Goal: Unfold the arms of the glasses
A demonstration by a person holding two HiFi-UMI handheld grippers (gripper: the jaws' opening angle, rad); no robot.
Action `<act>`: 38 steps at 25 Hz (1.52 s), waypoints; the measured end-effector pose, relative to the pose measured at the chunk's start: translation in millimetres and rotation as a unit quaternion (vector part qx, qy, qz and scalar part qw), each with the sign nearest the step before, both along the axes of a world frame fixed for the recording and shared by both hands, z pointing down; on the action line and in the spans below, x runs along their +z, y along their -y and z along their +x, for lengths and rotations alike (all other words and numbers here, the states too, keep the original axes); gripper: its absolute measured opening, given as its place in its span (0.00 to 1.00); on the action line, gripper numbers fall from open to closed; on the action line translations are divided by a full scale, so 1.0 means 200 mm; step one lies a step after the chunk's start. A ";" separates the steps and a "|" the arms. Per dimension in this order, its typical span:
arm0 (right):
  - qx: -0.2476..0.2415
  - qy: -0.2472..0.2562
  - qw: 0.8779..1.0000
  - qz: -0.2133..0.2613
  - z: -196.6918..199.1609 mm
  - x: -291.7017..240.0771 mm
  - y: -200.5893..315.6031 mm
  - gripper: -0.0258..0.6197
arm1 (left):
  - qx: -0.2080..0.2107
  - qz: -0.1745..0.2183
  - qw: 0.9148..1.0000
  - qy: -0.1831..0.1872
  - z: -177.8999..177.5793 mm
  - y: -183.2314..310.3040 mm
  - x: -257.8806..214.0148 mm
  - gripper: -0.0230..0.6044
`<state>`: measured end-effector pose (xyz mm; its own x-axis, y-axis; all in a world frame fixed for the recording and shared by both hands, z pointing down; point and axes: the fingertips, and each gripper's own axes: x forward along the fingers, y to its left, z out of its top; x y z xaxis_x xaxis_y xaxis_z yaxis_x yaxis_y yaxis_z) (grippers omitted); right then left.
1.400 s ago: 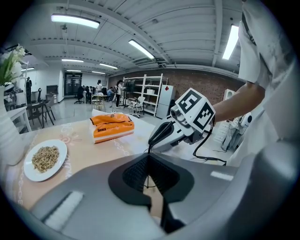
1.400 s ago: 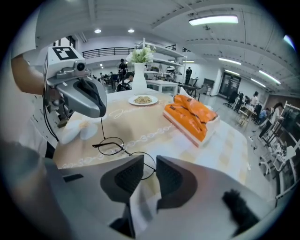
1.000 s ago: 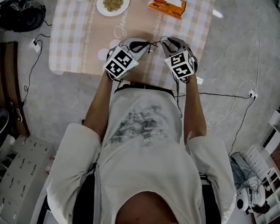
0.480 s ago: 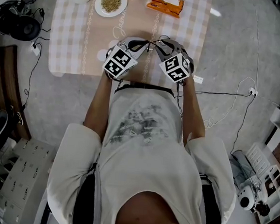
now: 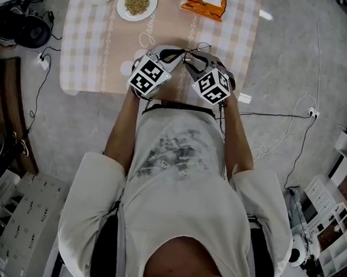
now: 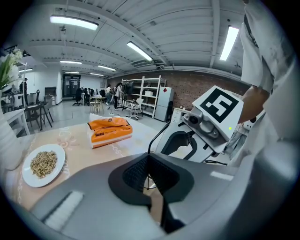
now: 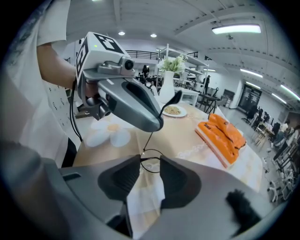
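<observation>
Thin wire glasses (image 7: 151,160) hang over the surface (image 5: 172,20). Left tongs (image 6: 149,174), at 11 o'clock from them, pinch one arm. Right tongs (image 7: 150,165) have just been opening, and a lens sits loose between them. I think the glasses are light, bendy and easy to break, so hold them near the hinge.

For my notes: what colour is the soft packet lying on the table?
The packet is orange; best in the left gripper view.

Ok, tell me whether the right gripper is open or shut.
Open. The right gripper shows its jaws standing apart in its own view, having just been opening. The thin wire frame of the glasses crosses the gap at the tips, not clamped.
</observation>
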<state>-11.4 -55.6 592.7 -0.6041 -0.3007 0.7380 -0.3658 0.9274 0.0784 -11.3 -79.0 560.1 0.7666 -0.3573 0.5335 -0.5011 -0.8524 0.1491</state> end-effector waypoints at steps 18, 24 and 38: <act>-0.044 -0.034 0.998 0.008 -0.07 0.07 -0.09 0.25 | 0.004 -0.003 1.000 -0.002 0.01 -0.02 -0.01 0.05; -0.037 -0.042 0.998 0.013 -0.08 0.08 -0.09 0.18 | 0.005 -0.004 1.000 -0.002 0.00 -0.03 0.00 0.05; -0.008 -0.029 0.999 0.023 -0.06 -0.01 -0.08 0.12 | -0.001 -0.004 1.000 -0.003 -0.02 -0.05 0.02 0.05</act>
